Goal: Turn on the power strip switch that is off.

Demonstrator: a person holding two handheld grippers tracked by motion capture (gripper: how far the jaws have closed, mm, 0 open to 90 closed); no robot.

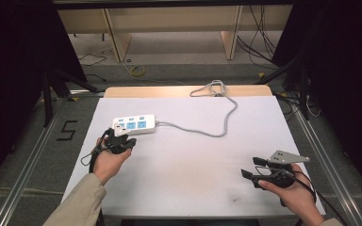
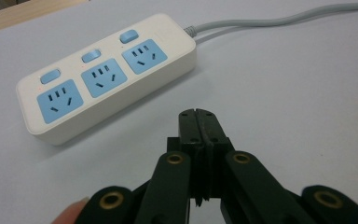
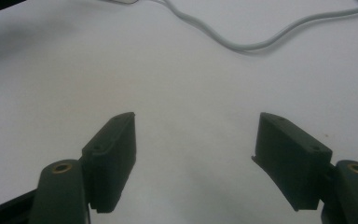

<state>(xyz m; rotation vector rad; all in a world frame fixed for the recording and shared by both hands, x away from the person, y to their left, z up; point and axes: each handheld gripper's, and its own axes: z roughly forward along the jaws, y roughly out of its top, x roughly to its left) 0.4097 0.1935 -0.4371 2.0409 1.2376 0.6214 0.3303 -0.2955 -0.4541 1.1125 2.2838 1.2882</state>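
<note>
A white rectangular sheet (image 1: 207, 165) covers the table, and a strip of pale wooden tabletop (image 1: 169, 91) shows along its far edge. Aluminium rails (image 1: 26, 162) run down both long sides of the table. Beyond the far edge lies a grey concrete floor (image 1: 179, 68) with loose black cables (image 1: 259, 44) and a yellow coil of wire (image 1: 138, 71). Farther back stands a light wooden bench-like frame (image 1: 169, 21) on slanted legs. Dark black curtains (image 1: 9, 70) close the room off left and right. A black digit five (image 1: 67, 130) is marked on the grey floor off the table's left edge. The light is even, falling from overhead.
</note>
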